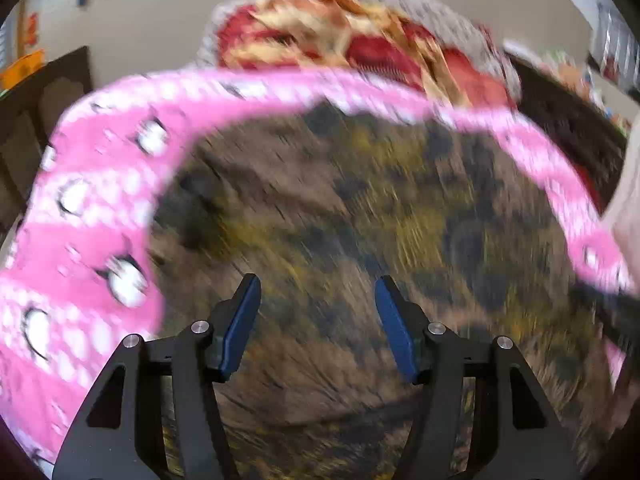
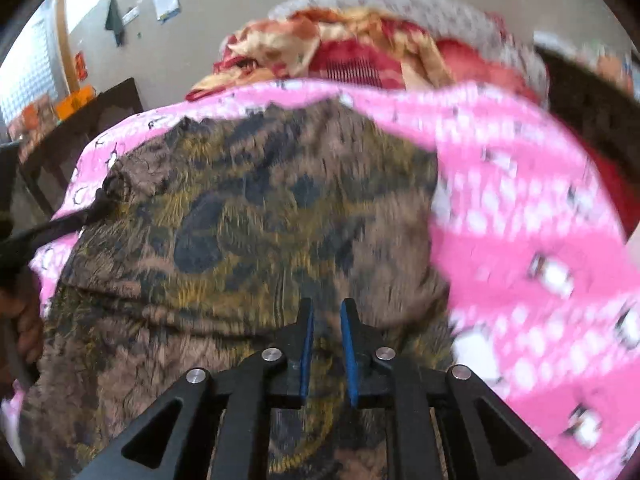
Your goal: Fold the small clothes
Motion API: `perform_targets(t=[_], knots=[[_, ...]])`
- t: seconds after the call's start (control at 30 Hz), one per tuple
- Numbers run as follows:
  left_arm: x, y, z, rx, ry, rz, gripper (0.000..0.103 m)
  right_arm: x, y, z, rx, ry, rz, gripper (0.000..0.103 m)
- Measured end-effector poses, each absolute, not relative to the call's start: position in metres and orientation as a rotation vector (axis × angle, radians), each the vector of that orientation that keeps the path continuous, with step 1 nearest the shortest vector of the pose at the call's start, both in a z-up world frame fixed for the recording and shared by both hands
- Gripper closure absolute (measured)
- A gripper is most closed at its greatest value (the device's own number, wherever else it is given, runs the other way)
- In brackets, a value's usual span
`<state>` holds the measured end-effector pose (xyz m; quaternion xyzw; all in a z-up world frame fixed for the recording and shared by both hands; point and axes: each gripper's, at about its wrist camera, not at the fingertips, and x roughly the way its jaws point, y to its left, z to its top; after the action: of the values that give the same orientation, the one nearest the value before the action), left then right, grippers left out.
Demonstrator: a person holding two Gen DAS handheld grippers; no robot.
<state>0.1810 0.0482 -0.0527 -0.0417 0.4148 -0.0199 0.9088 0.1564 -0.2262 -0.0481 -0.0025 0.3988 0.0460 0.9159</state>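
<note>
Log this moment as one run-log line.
left tool: open, empty | right tool: narrow gap, grip unclear | brown patterned garment: spread on pink blanket | views: motion-blurred

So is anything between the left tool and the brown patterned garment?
Nothing visible. The left tool is open right over the brown patterned garment, with no other thing between. The pink blanket only borders it.
</note>
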Motion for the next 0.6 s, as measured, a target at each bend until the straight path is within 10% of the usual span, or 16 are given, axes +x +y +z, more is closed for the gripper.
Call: perform_targets(t=[0.1, 0.6], knots=[[0.181, 0.040, -0.079, -0.070, 0.890, -0.032, 0.042, 0.177, -0.229, -0.074, -0.003, 0.950, 0.019, 0.069], [0.261, 0.024, 0.042, 0.112, 0.978, 0.134, 0.042, 0.232, -0.193, 0.032, -0.220, 1.016, -0.058, 0.067]])
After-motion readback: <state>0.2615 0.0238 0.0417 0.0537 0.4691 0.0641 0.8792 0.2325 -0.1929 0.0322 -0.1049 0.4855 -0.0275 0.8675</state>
